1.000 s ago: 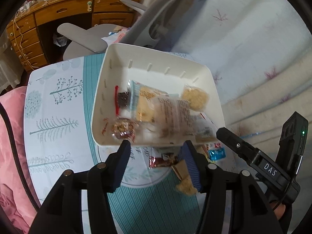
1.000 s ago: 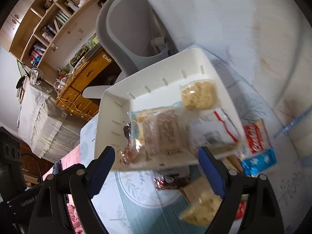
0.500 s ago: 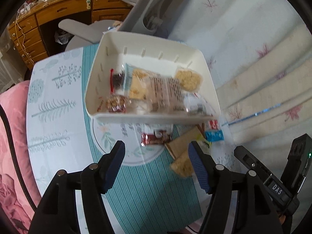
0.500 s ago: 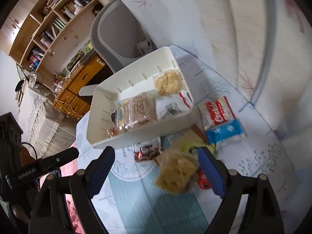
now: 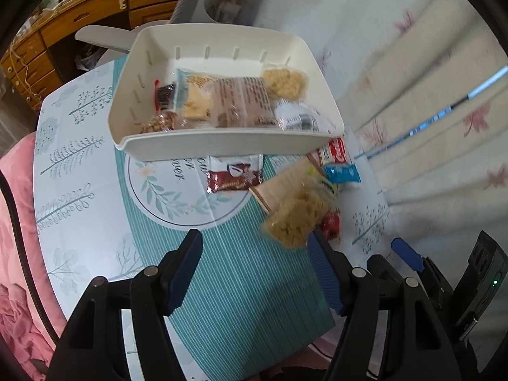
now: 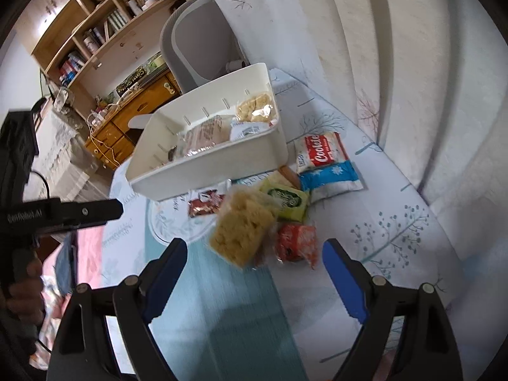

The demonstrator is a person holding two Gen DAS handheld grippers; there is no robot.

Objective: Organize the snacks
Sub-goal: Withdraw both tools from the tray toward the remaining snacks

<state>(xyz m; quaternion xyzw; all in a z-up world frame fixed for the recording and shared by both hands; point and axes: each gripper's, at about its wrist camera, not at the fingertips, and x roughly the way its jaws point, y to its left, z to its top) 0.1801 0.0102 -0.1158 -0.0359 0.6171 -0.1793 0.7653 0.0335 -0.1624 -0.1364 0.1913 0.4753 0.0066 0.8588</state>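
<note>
A white bin (image 5: 222,149) (image 6: 216,171) holding several snack packets stands at the far side of the table. In front of it lie loose snacks: a yellow cracker packet (image 5: 295,219) (image 6: 241,231), a dark red packet (image 5: 233,177), a small red one (image 6: 297,243), a green-yellow one (image 6: 285,200), a blue one (image 6: 330,181) and a red-white cookie packet (image 6: 320,152). My left gripper (image 5: 255,270) hovers over the teal mat, its jaws opening, nothing between them. My right gripper (image 6: 257,273) stands open just short of the yellow cracker packet.
A grey office chair (image 6: 197,47) and a wooden desk (image 5: 63,31) stand behind the table. A leaf-print white curtain (image 5: 428,79) hangs on the right. Pink cloth (image 5: 16,222) lies along the table's left edge. A bookshelf (image 6: 104,25) is at the back.
Both grippers have drawn back from the bin toward the table's near side, bringing the loose snacks into view. The left jaws have spread wider.
</note>
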